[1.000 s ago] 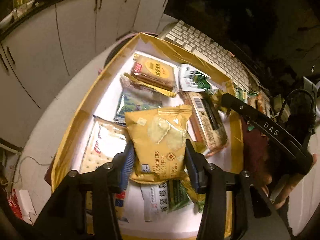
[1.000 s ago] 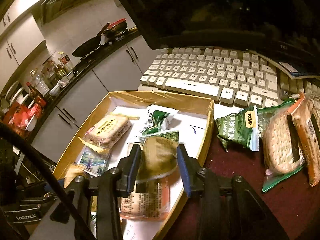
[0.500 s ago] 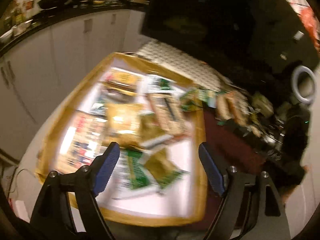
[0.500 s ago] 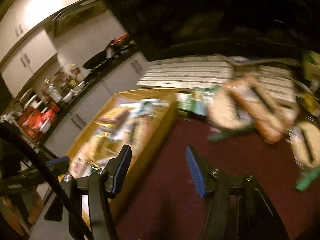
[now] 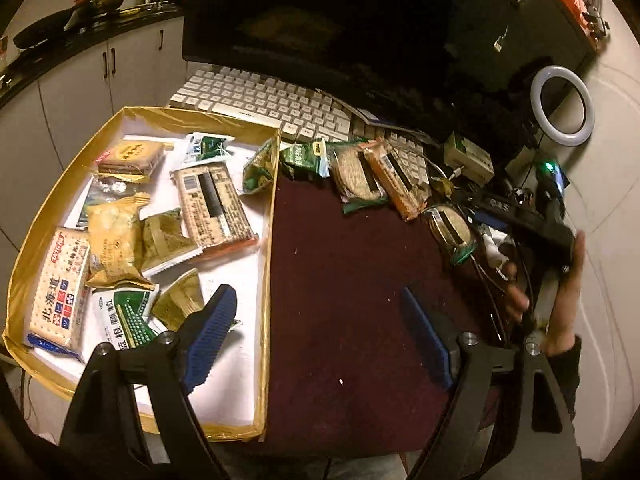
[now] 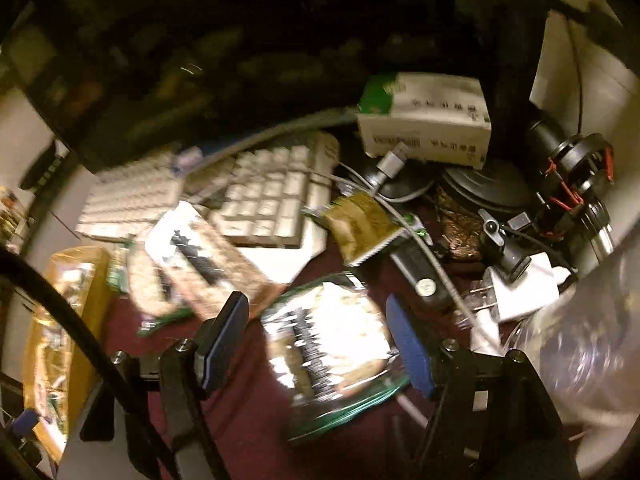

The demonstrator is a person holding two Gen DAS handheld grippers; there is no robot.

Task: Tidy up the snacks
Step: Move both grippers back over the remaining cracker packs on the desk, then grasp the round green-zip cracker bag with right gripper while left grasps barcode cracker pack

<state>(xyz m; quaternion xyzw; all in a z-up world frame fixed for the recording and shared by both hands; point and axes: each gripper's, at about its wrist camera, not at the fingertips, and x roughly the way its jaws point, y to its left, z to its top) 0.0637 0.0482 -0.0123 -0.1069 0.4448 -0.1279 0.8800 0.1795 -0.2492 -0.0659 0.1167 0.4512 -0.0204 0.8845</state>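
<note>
the snacks are lying in two groups, taken here from the gold box (image 5: 272,216). inside it a yellow cracker packet (image 5: 114,240), a long barcode-backed biscuit pack (image 5: 212,208), a blue-and-white soda cracker pack (image 5: 60,288) and a green-and-white sachet (image 5: 128,316) are overlapping one another on the white lining. just outside the box's right wall, a green packet (image 5: 302,158), a round cracker pack (image 5: 356,178) and an orange-edged pack (image 5: 394,178) are resting against the white keyboard (image 5: 256,100).

the left gripper (image 5: 316,336) is hanging over the box's right wall, its jaws spread wide with nothing between them. the right gripper (image 6: 316,340) is over a shiny round biscuit pack (image 6: 332,348) well right of the box; its jaws are opening, the pack is showing between them, and blur is hiding whether the pads are touching it.

the right wrist view is smeared, so print on the packs is unreadable. a small olive packet (image 6: 360,228) is sitting under a grey cable (image 6: 424,248), beside a white charger plug (image 6: 516,292) and a white-and-green carton (image 6: 424,120). a hand (image 5: 560,292) is gripping the other handle at the left view's right edge.

everything is resting on a dark red cloth (image 5: 344,280). beyond the box, a dark monitor (image 5: 360,20), a ring light (image 5: 562,106) and white cabinets (image 5: 80,76) are standing.
</note>
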